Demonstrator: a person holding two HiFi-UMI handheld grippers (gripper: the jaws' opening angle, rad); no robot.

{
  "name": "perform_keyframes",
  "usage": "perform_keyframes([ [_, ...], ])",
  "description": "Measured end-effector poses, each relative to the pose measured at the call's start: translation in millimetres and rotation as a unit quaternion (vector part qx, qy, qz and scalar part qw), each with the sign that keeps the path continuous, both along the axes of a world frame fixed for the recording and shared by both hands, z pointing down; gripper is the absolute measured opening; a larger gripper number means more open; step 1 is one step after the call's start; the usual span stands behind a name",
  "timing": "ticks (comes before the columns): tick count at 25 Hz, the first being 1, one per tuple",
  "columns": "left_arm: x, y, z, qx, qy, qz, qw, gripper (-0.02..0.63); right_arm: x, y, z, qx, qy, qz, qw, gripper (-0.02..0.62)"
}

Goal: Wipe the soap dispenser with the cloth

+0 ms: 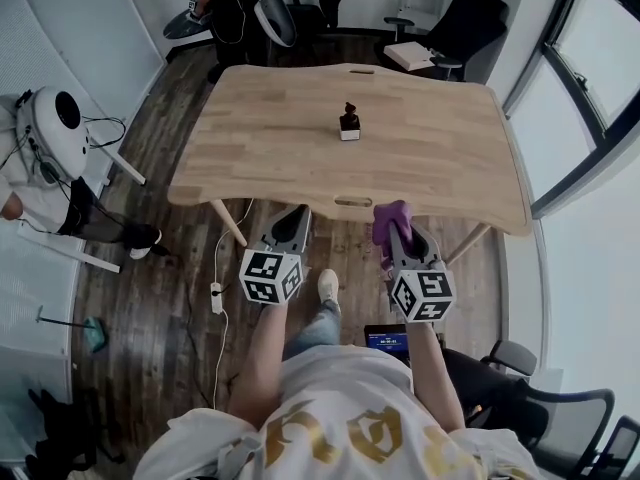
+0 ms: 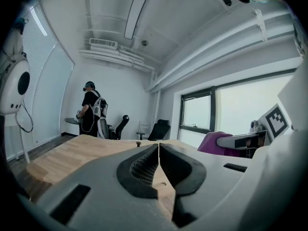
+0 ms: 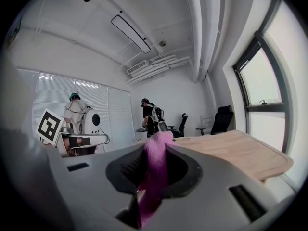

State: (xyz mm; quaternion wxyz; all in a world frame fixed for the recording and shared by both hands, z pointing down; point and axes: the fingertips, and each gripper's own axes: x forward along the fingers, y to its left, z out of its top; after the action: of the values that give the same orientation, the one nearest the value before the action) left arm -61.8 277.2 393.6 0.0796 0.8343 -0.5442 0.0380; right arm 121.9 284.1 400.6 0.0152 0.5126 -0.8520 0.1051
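Your light wooden table with rounded corners [image 1: 440, 158] fills the middle of the head view. Both tools are at its near edge, side by side and apart.

Your left gripper [image 1: 296, 213], grey with a black-and-white marker cube, has its jaws pressed fully together. Nothing is between them.

Your right gripper [image 1: 398, 220], of the same build, has its jaws clamped on the purple woven cloth [image 3: 155, 170]. The cloth bunches above the jaw tips and hangs down between the pads.

The small soap dispenser with a dark pump top and a white base [image 1: 349, 122] stands upright near the centre of the table. It is alone on the bare wood, well apart from both grippers and from the cloth. Its fill level cannot be read at this size.
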Motion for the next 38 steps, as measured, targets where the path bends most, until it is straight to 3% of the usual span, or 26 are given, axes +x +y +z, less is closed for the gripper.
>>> perform_keyframes([
  [5,1.0,-61.1,16.9,-0.011,0.005,0.007,0.9999,0.014,1.4,-56.7,15.3,-0.015,0.010,0.008,1.000,0.057],
  [11,2.7,-169.8,20.9,-0.018,0.005,0.031,0.9994,0.014,1.9,-156.7,22.1,-0.031,0.021,0.025,0.999,0.057],
  [22,-27.7,-344.2,36.5,-0.041,0.010,0.058,0.9974,0.014,-22.8,-320.9,36.7,-0.060,0.027,0.053,0.996,0.057],
  [28,-32.7,-390.7,41.8,-0.041,0.016,0.070,0.9966,0.014,-27.3,-357.5,44.3,-0.071,0.027,0.070,0.995,0.057],
  [38,-33.6,-418.6,38.4,-0.021,-0.009,0.072,0.9971,0.014,-25.3,-380.9,44.3,-0.072,0.010,0.087,0.994,0.057],
])
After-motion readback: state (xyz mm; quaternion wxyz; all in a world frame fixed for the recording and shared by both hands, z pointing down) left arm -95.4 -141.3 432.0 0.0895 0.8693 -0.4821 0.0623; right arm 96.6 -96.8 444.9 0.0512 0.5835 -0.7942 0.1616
